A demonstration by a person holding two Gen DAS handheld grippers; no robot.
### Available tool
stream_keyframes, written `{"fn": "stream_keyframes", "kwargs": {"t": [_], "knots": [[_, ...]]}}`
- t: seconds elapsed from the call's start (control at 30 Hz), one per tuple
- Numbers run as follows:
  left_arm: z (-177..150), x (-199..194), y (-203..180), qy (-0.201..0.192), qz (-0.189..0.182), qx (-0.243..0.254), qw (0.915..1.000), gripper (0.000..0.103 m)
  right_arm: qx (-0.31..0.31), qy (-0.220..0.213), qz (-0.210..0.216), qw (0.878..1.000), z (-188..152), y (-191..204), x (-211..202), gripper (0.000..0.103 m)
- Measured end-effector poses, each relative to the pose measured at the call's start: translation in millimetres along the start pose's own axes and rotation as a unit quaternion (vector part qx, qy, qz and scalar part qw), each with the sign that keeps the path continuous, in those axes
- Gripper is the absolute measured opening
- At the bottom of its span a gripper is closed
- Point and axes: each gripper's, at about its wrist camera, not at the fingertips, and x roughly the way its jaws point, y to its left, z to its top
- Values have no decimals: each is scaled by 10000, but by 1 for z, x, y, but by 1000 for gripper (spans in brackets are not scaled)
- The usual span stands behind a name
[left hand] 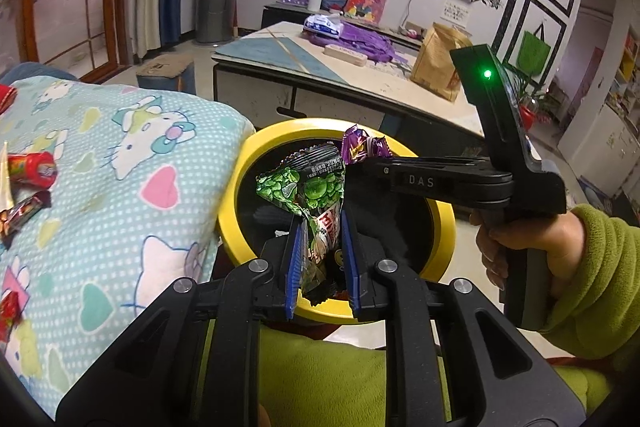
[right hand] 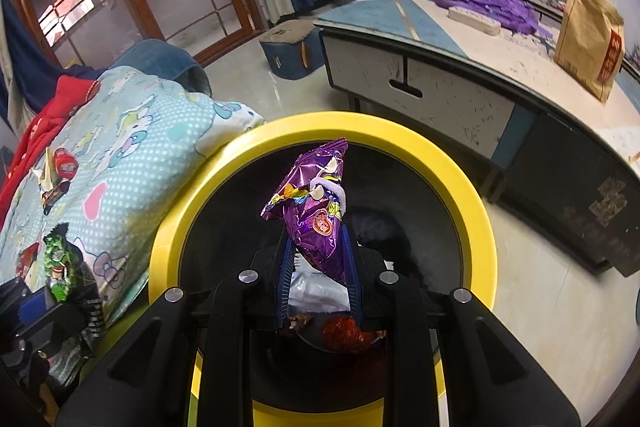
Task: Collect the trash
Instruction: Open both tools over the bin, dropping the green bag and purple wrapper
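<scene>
1. Left wrist view: the left gripper [left hand: 320, 247] is pinching a green snack wrapper [left hand: 310, 195] in its jaws over the yellow bin [left hand: 442, 227].
2. Right wrist view: the right gripper [right hand: 318, 267] is pinching a purple wrapper [right hand: 316, 211] above the bin's opening, possibly over trash inside.

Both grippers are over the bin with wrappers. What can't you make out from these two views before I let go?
- Left wrist: the yellow bin's bottom is dark and blocked by the green wrapper in the left gripper.
- Right wrist: the purple wrapper and right gripper cover the trash below.
- Both: wrapper print is unreadable.
</scene>
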Motion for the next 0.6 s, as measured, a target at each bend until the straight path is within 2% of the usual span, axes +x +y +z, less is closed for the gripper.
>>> {"fn": "stream_keyframes", "kwargs": {"t": [0.43, 0.6], "knots": [[5, 31, 4, 344, -126, -4, 9993, 15, 316, 46, 157, 9994, 5, -15, 2, 23], [6, 39, 3, 413, -209, 14, 9989, 16, 480, -1, 189, 9987, 8, -21, -1, 30]]}}
